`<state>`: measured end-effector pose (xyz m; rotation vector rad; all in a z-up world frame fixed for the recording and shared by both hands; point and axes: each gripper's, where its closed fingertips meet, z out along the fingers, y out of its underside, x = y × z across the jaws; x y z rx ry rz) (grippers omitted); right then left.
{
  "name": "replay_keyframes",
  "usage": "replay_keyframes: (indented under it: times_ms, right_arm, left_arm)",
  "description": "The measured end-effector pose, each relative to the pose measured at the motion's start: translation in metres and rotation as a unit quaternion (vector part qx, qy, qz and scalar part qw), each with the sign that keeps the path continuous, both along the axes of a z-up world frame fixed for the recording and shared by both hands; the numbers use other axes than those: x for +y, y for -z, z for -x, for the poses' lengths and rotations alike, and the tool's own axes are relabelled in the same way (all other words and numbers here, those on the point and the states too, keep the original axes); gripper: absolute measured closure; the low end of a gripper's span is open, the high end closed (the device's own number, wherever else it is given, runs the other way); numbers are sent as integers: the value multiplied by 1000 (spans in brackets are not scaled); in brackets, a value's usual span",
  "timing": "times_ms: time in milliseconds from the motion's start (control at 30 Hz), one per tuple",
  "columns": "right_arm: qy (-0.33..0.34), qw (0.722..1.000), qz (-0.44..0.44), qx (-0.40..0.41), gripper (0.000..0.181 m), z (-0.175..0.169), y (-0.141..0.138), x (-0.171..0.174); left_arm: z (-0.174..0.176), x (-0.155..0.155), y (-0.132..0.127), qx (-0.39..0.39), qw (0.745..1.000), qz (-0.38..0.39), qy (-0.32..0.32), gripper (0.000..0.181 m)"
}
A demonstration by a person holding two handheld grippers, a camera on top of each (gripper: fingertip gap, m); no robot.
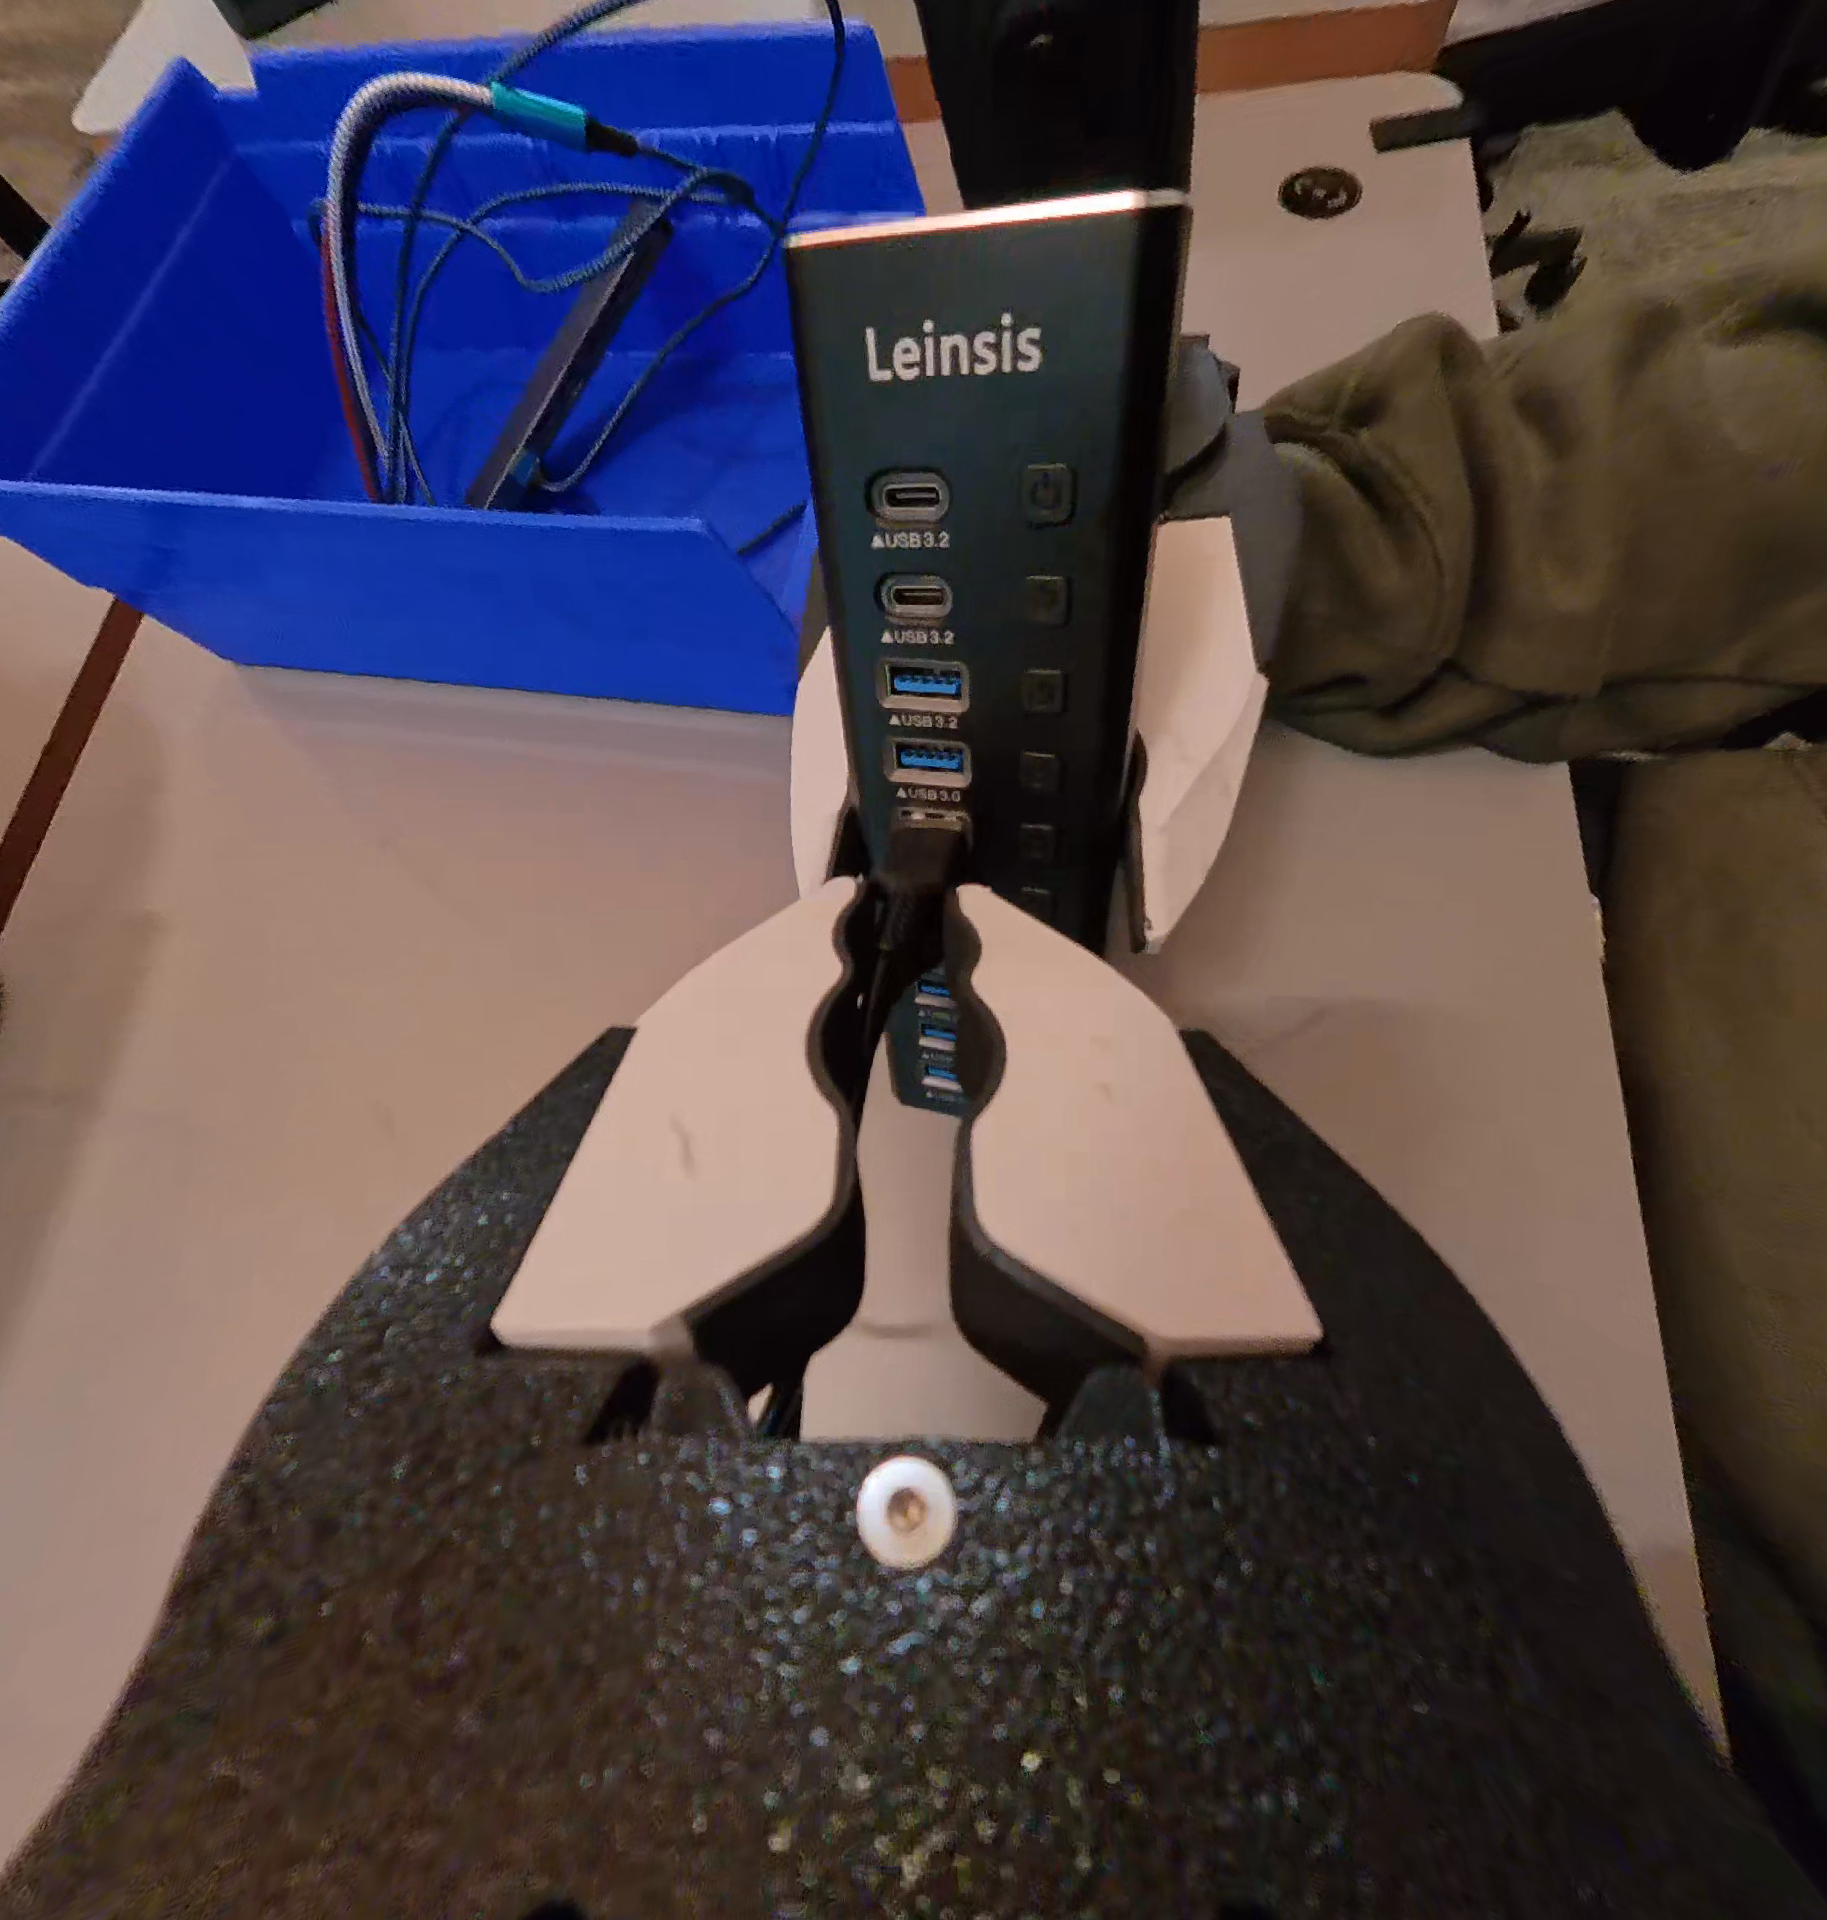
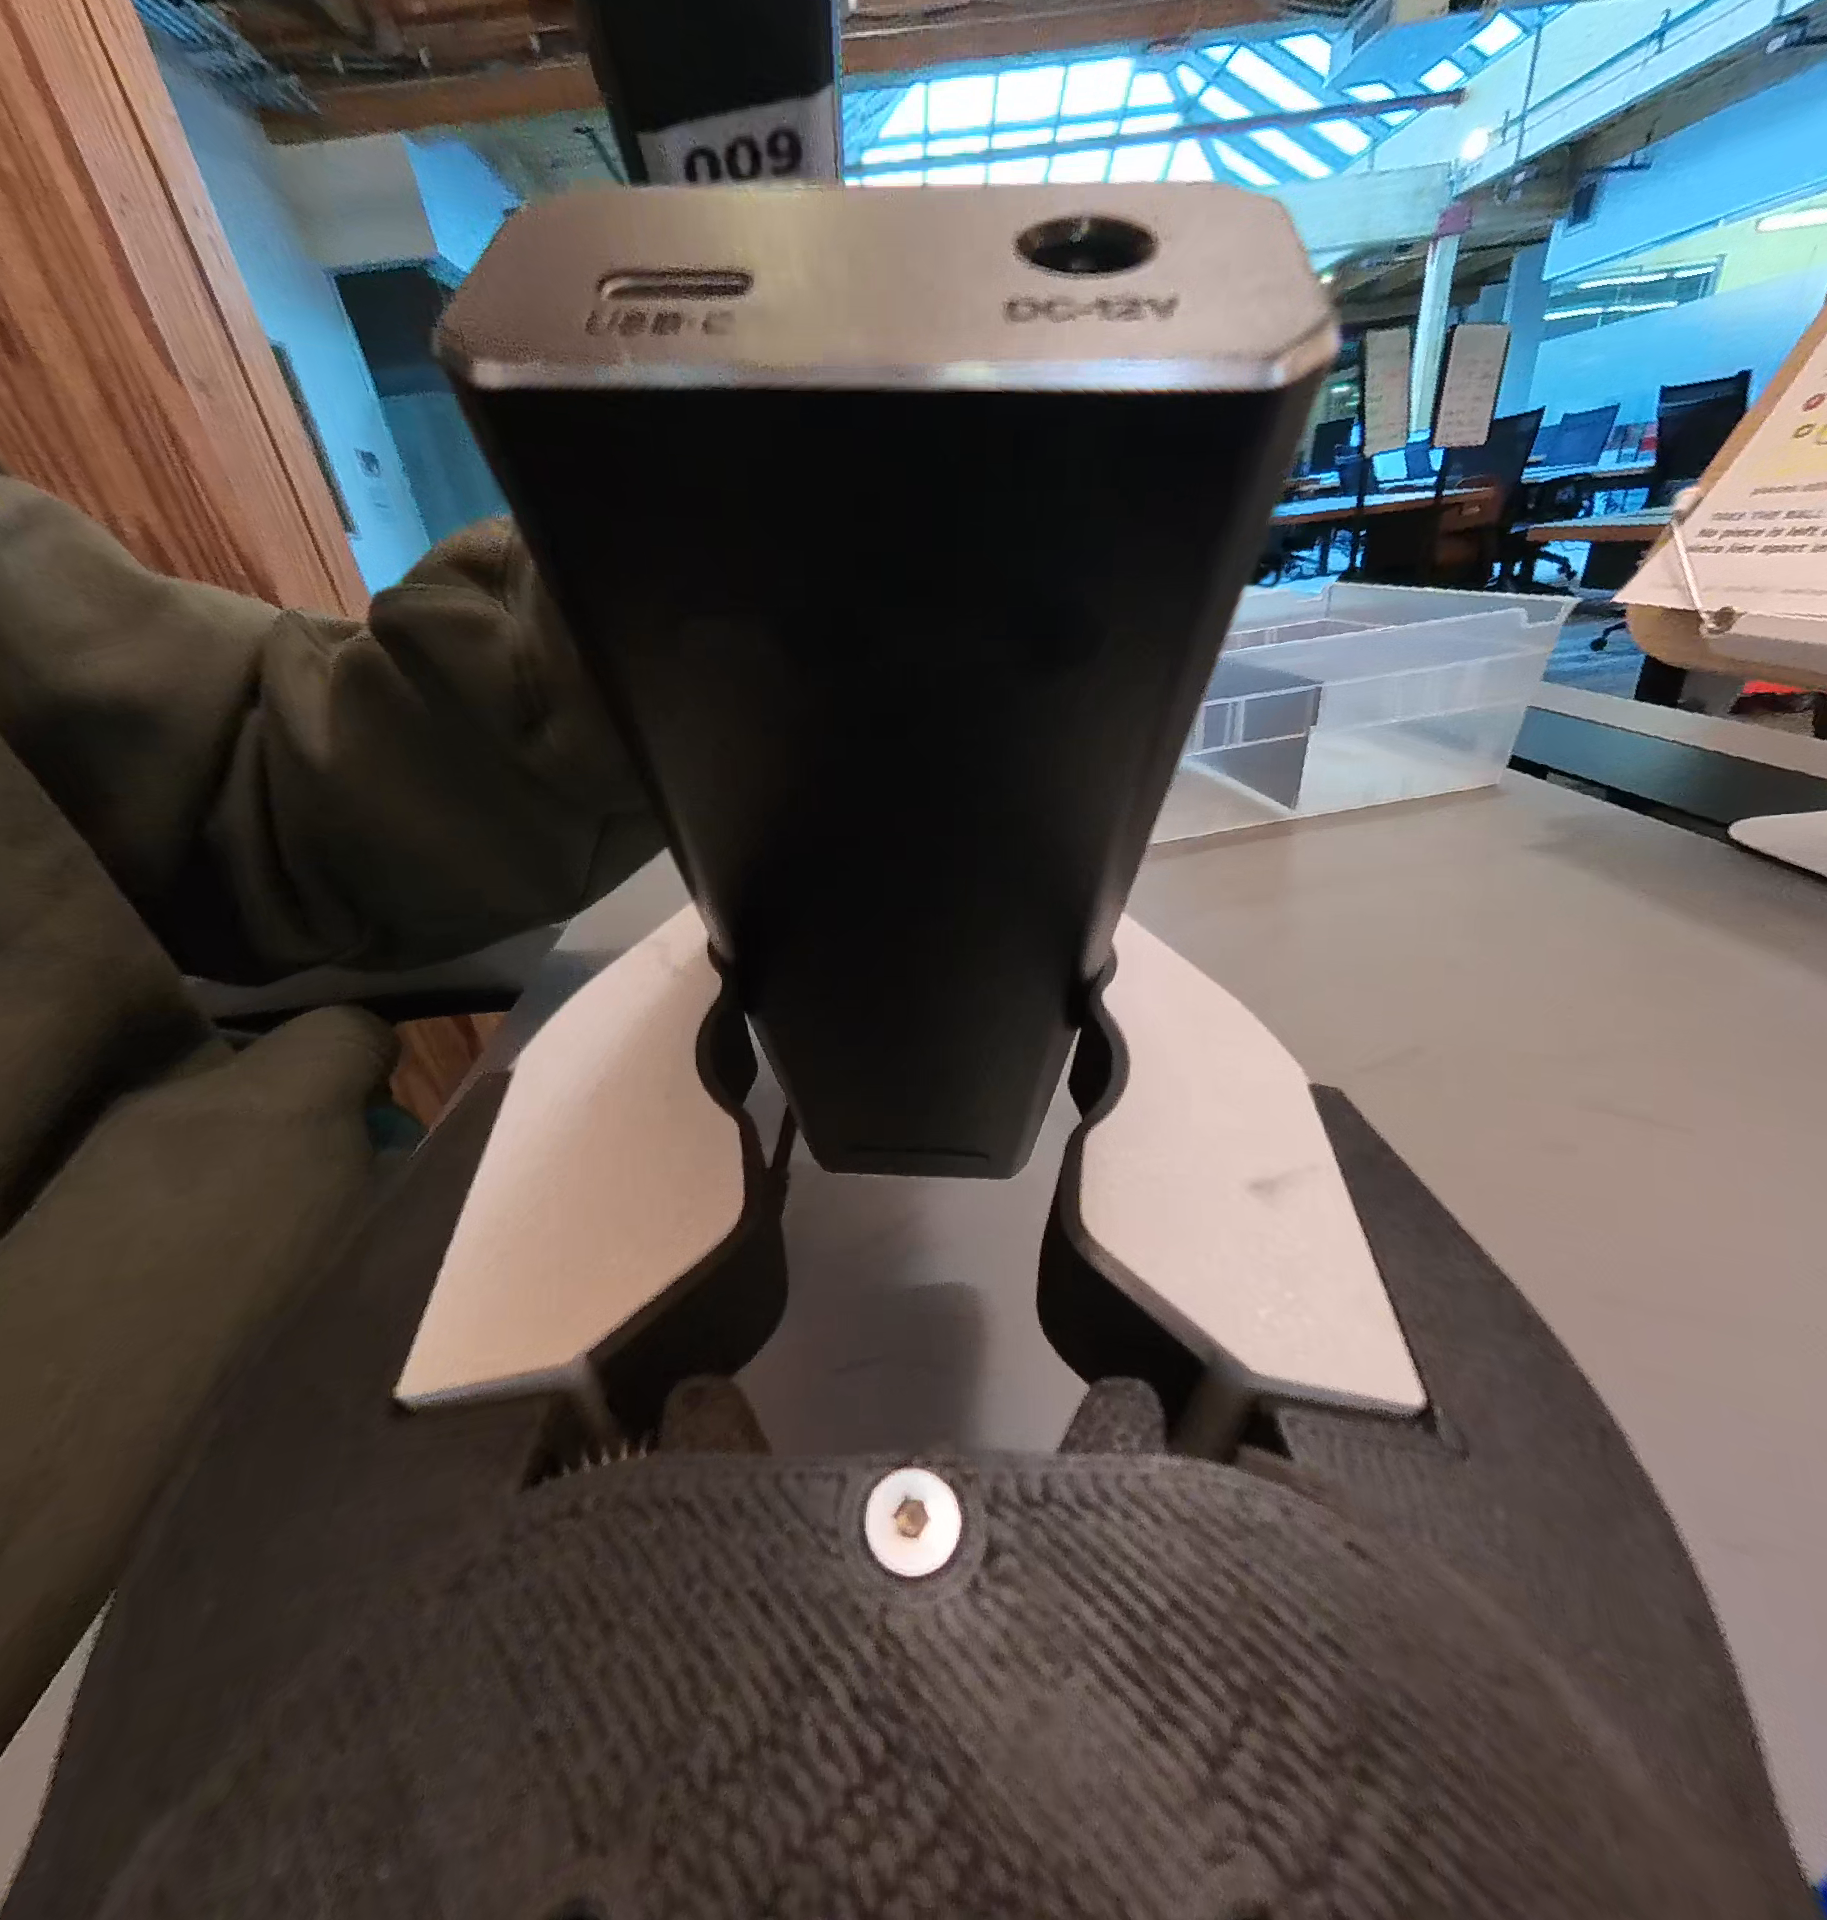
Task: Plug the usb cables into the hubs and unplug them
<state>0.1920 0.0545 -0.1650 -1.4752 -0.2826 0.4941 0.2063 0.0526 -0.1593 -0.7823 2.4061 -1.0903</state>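
Observation:
A black multi-port USB hub [image 1: 976,582] stands upright in the left wrist view, its port face toward the camera. My left gripper [image 1: 911,902] is shut on a black USB plug [image 1: 924,847] whose tip sits in a port partway down the hub; its cable runs back between the fingers. My right gripper [image 2: 904,971] is shut on the same hub [image 2: 888,644], seen from its back, with its end face and two sockets on top. The right gripper's white fingers [image 1: 1189,748] show behind the hub in the left wrist view.
A blue bin [image 1: 389,416] at the back left holds several braided cables [image 1: 389,270] and a slim grey hub [image 1: 576,364]. An olive sleeve [image 1: 1553,540] reaches in from the right. A clear plastic tray [image 2: 1376,686] stands on the grey table [image 2: 1511,1039]. My two grippers' fingertips are within a few centimetres of each other.

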Motion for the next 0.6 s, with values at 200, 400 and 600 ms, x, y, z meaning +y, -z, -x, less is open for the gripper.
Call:
replay_keyframes:
  times_ms: [200,400,600]
  right_arm:
    - [1,1000,13,-10,121,2,4,3]
    - [13,1000,1,1,121,-3,0,1]
    - [10,1000,4,-13,121,1,2,2]
  left_arm:
    - [2,2,6,43,998,-44,-2,170]
    - [-4,-1,4,47,997,-68,7,170]
    - [-3,-4,9,8,1000,-28,-5,166]
